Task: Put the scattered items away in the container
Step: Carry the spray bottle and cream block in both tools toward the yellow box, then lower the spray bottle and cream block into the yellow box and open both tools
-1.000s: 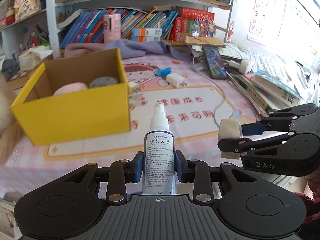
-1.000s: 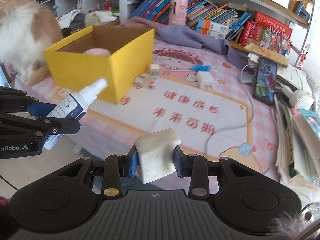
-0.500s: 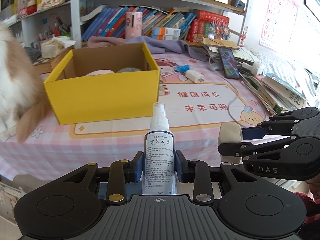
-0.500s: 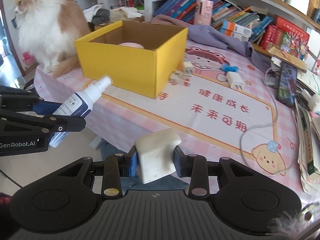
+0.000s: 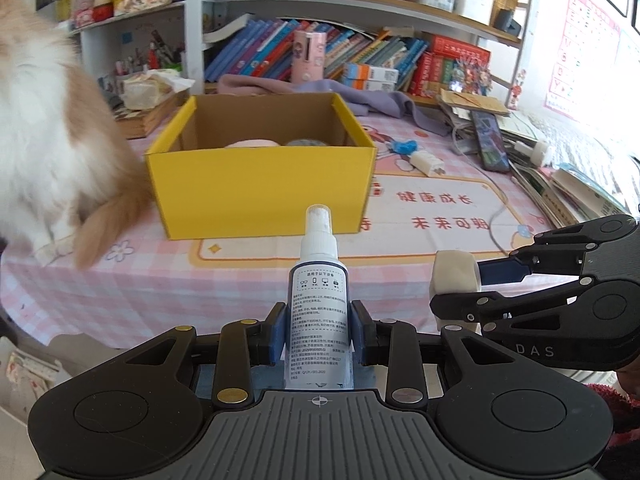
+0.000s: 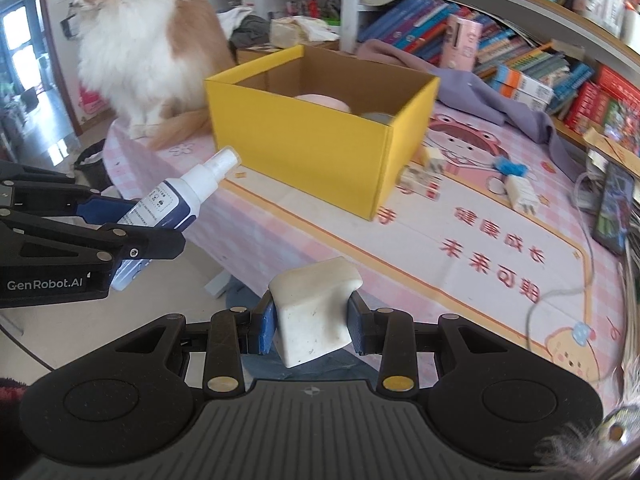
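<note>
Carrying two items at once, both short of the yellow box. My left claw is clamped narrow on the spray bottle, nozzle up and pointing ahead. My right claw is pinched on the off-white block, some soft-looking chunk; can't tell exactly what it is. Seen from the left wrist, the right claw sits just to the right of the left one, both hanging off the near edge of the surface.

Done so far, going by how things lie: box already holds a pink round thing and a grey round thing, at its far side.

Left, my read:
- bottle and block are up but not in. Box is straight ahead of the left claw, ahead and slightly left of the right one.
- small boxed bits just beside the box's right corner, ahead of the right claw.
- white charger plug and blue scrap further right of those, still loose.
- phone and cable far right; unclear if they count as scattered items.

Roughly mid-task, I'd say. Cat is sitting touching the box's left end, tail along the front-left corner. Could get in the way of the drop.
</note>
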`<state>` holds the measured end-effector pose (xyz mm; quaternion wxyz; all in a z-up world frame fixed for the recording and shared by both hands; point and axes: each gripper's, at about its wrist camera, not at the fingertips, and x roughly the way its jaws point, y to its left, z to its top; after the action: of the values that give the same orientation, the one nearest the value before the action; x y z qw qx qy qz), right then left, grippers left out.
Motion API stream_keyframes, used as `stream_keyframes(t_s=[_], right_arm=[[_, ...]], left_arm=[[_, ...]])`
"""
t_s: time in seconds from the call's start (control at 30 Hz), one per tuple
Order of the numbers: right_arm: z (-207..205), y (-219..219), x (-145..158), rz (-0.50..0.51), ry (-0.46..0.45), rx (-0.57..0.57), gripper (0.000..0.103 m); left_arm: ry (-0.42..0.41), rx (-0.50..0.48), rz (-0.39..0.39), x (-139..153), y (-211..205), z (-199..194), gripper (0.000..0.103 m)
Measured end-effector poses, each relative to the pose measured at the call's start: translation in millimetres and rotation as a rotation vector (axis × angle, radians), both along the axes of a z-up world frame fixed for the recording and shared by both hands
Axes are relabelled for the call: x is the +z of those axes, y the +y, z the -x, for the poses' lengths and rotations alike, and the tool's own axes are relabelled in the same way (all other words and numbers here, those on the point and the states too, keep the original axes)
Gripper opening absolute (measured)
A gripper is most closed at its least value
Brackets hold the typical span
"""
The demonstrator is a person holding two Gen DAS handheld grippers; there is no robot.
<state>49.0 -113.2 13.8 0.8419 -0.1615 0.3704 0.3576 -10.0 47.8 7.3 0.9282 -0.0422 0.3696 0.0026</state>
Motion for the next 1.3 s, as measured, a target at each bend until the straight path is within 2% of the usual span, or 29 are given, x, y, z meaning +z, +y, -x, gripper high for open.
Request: stream_keyframes(t_s=[0.4, 0.67, 1.03, 1.13, 1.3], right_arm=[[-4.7, 30.9, 6.6, -0.018, -0.011, 0.097, 0.033], [-32.7, 43.4, 17.7, -0.045, -0.055, 0.117, 0.033], [-114.7, 65.5, 42.3, -0.125, -0.096, 0.116, 0.033], [-141.7, 74.8, 47.7, -0.155, -0.069, 0.141, 0.033], [-173.3, 90.9, 55.2, -0.132, -0.147, 0.172, 0.033]], left_arm=[[-0.017, 0.09, 0.001, 6.6, 27.9, 5.4, 0.031], [-0.041, 0.094, -0.014, 14.9, 35.8, -17.5, 0.031], [-0.106, 0.098, -0.073, 41.2, 55.3, -92.5, 0.031], [-0.118, 0.09, -0.099, 48.2, 60.9, -120.2, 0.031], [-0.112, 0.065, -0.137, 54.9, 68.7, -168.6, 0.031]])
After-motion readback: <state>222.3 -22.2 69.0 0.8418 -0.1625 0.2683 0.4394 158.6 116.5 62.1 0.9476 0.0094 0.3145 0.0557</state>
